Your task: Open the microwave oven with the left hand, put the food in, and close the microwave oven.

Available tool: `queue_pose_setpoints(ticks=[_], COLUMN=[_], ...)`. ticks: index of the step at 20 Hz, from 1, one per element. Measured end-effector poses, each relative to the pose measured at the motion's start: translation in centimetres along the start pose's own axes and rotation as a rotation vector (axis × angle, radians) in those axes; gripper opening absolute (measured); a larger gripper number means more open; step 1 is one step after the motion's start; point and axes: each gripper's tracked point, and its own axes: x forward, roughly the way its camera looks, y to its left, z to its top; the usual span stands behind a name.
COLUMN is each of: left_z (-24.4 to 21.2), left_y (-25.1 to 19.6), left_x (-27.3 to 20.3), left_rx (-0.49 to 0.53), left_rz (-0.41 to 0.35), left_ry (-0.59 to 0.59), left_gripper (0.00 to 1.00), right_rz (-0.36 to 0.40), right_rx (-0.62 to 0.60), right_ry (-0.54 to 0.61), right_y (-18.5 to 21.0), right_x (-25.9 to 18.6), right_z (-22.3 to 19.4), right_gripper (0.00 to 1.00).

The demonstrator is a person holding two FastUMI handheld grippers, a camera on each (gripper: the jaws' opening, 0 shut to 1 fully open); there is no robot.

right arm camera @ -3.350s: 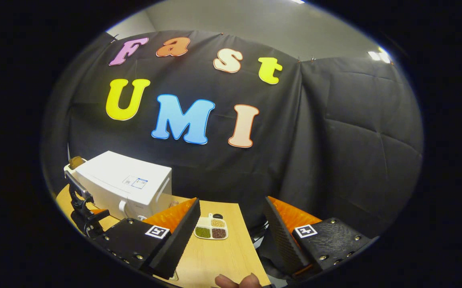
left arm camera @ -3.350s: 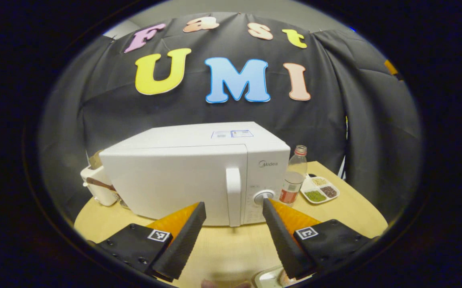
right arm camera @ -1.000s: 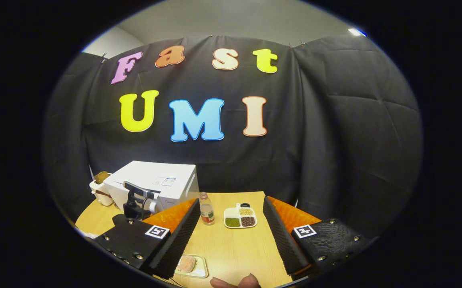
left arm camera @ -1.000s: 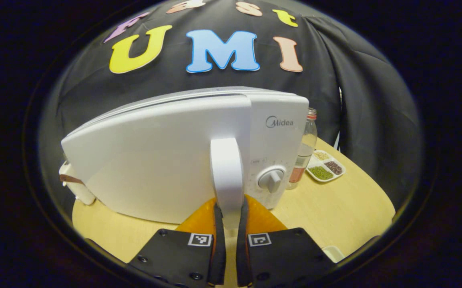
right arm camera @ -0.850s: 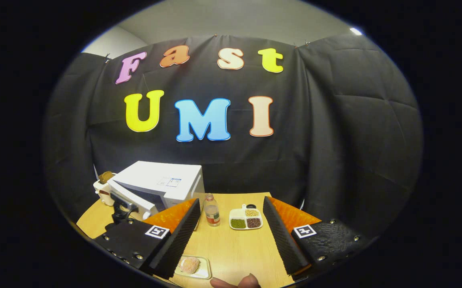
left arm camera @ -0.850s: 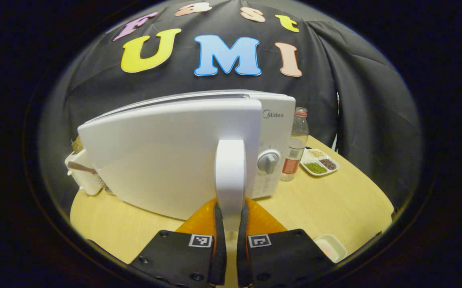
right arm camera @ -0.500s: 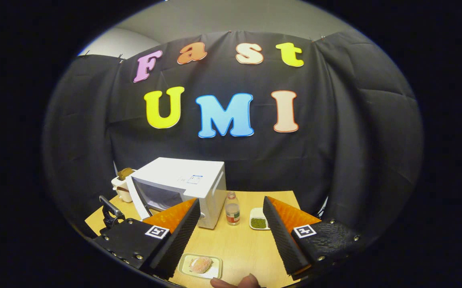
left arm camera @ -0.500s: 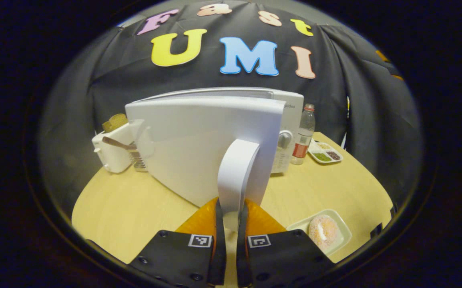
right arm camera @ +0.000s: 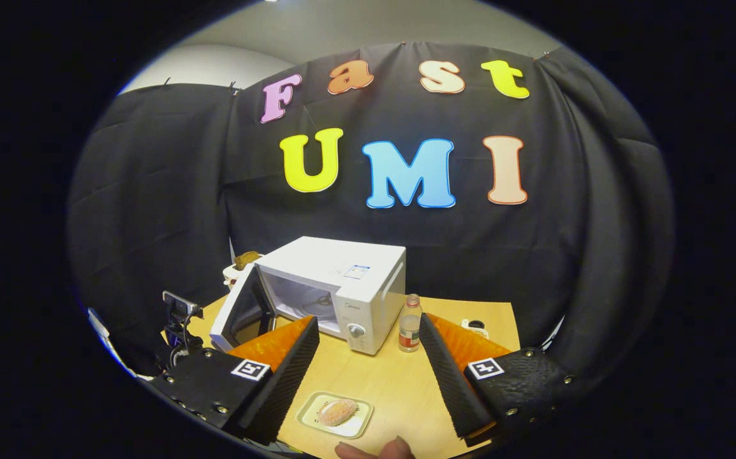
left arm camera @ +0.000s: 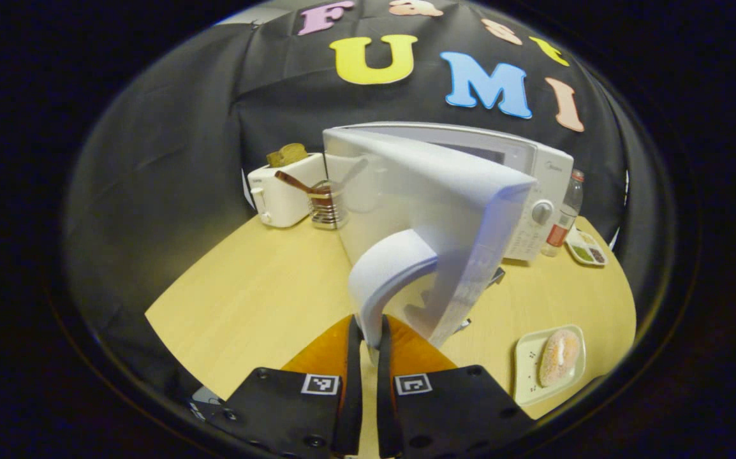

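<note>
While its ribbed fingers pinch the curved white handle (left arm camera: pixel 386 271), the left gripper (left arm camera: pixel 368 357) holds the smooth, glossy microwave door (left arm camera: pixel 432 217) swung far wider than half a second ago. The round sugared food (left arm camera: pixel 558 357) lies on a rectangular tray (left arm camera: pixel 527 376) on the pale wooden table (left arm camera: pixel 259 299).

In the right gripper view, the right gripper (right arm camera: pixel 368 370) hangs with fingers spread apart above the food (right arm camera: pixel 337 411); the boxy microwave (right arm camera: pixel 336 287) now shows its cavity.
</note>
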Motion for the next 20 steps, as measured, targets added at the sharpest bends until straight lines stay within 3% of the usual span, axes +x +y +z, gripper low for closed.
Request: queue_pose_setpoints(ticks=[3, 8, 16, 20], left_z=[-0.1, -0.4, -0.4, -0.1], left_y=[1.7, 5.5, 13.1, 15.7], left_x=[-0.3, -0.5, 0.4, 1.2], left_rx=[0.01, -0.011, -0.04, -0.012], left_rz=[-0.039, -0.103, -0.287, -0.372], left_ry=[0.021, 0.012, -0.004, 0.006], left_gripper=[0.18, 0.18, 0.24, 0.25], right_rz=[0.034, 0.014, -0.068, -0.133], right_rx=[-0.005, -0.041, -0.095, -0.113], right_ry=[0.047, 0.076, 0.093, 0.106], right_y=[1.6, 4.5, 14.9, 17.2], right_x=[0.3, 2.0, 4.4, 3.7], right_z=[-1.6, -2.0, -2.4, -3.7], right_gripper=[0.97, 1.0, 1.0, 1.0])
